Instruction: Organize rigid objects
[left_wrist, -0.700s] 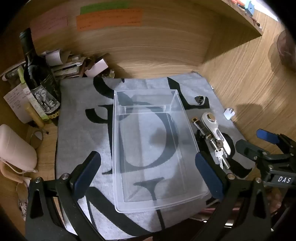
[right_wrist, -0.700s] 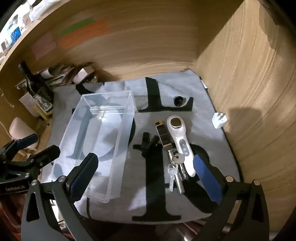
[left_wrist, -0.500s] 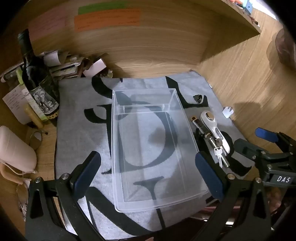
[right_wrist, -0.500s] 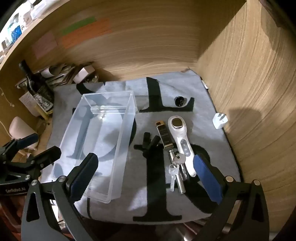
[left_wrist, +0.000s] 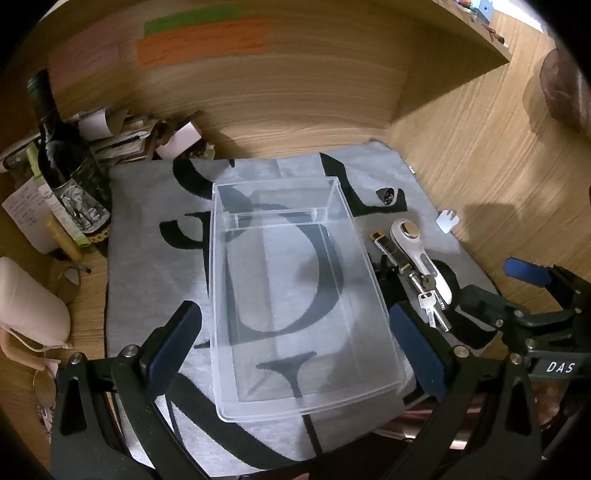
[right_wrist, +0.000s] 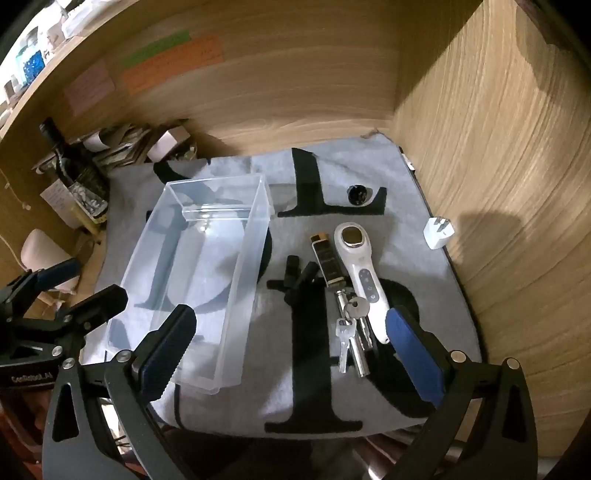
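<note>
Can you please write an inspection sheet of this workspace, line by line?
Surface: grey mat with black letters on a wooden desk.
Job's things: clear plastic bin, empty; beside it on the mat, white handheld device, keys, dark lighter, black clip, small black round object; white plug adapter at the mat edge.
Clutter: wine bottle, papers.
Grippers: left gripper and right gripper, jaws open, holding nothing.
Cables: nothing seen.
Surroundings: wooden walls, coloured notes.

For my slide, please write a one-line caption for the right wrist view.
Open right gripper above a grey mat, empty clear box beside keys, a white handheld device and a white plug.
</note>
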